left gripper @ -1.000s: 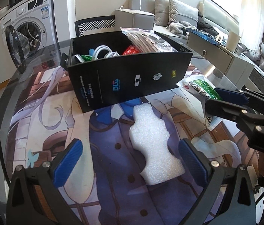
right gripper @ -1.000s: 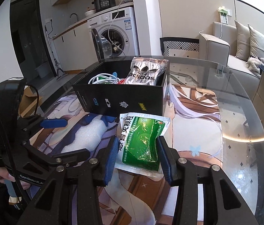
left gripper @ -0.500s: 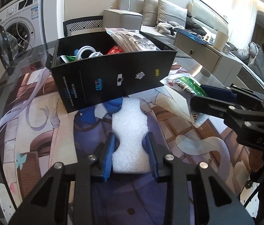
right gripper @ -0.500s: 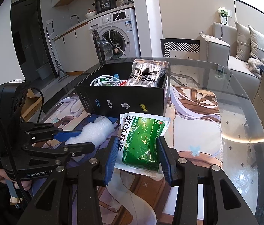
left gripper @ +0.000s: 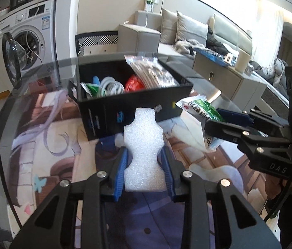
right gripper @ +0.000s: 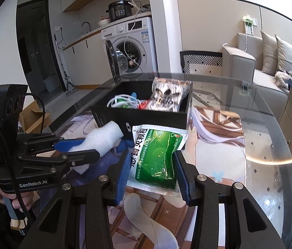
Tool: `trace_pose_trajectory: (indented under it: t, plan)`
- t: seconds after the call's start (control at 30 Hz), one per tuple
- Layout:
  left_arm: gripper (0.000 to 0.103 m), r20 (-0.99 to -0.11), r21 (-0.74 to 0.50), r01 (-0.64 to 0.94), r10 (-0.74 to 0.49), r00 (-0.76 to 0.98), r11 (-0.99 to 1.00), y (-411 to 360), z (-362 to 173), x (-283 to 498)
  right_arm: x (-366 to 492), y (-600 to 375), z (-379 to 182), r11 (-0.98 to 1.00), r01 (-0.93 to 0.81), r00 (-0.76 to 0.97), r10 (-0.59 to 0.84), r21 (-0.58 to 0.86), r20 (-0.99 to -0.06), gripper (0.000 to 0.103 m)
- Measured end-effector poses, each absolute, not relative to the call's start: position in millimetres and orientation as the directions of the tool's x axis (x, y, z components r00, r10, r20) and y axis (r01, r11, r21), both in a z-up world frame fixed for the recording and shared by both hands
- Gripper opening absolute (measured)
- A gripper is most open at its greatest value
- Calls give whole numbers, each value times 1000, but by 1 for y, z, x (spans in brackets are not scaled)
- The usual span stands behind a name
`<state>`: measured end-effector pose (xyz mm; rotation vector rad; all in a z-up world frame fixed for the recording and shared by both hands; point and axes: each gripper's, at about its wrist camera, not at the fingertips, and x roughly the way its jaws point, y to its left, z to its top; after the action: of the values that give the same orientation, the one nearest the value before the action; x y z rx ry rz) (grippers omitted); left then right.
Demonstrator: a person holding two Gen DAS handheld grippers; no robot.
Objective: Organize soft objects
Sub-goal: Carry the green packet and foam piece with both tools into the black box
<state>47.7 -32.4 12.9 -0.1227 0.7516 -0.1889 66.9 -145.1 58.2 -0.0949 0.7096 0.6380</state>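
A white foam piece (left gripper: 142,128) is pinched at its narrow waist by my left gripper (left gripper: 144,152), which is shut on it and holds it just above the mat, in front of the black box (left gripper: 125,108). In the right wrist view the foam (right gripper: 102,134) sticks out of the left gripper (right gripper: 75,147) towards the box (right gripper: 146,114). My right gripper (right gripper: 152,155) is shut on a green packet (right gripper: 158,153) with a white border. From the left wrist view that packet (left gripper: 201,108) droops from the right gripper (left gripper: 226,122) beside the box's right corner.
The box holds a white cable (left gripper: 110,85), a red item (left gripper: 134,83) and a clear bag of clothing (left gripper: 154,70). A printed mat (right gripper: 218,137) covers the round glass table (right gripper: 270,128). A washing machine (right gripper: 133,47), a chair and a sofa stand beyond.
The left gripper's jaws closed on the foam piece and raised it off the mat towards the box. The right gripper stayed shut on the green packet without moving.
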Motion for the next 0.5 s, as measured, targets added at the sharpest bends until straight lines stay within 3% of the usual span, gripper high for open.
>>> trace_pose_trajectory:
  t: [0.5]
  plan:
    - [32, -597, -147, 77, -150, 788, 986, -15, 48, 55, 76, -128, 89, 796, -591, 625, 556, 133, -547, 43]
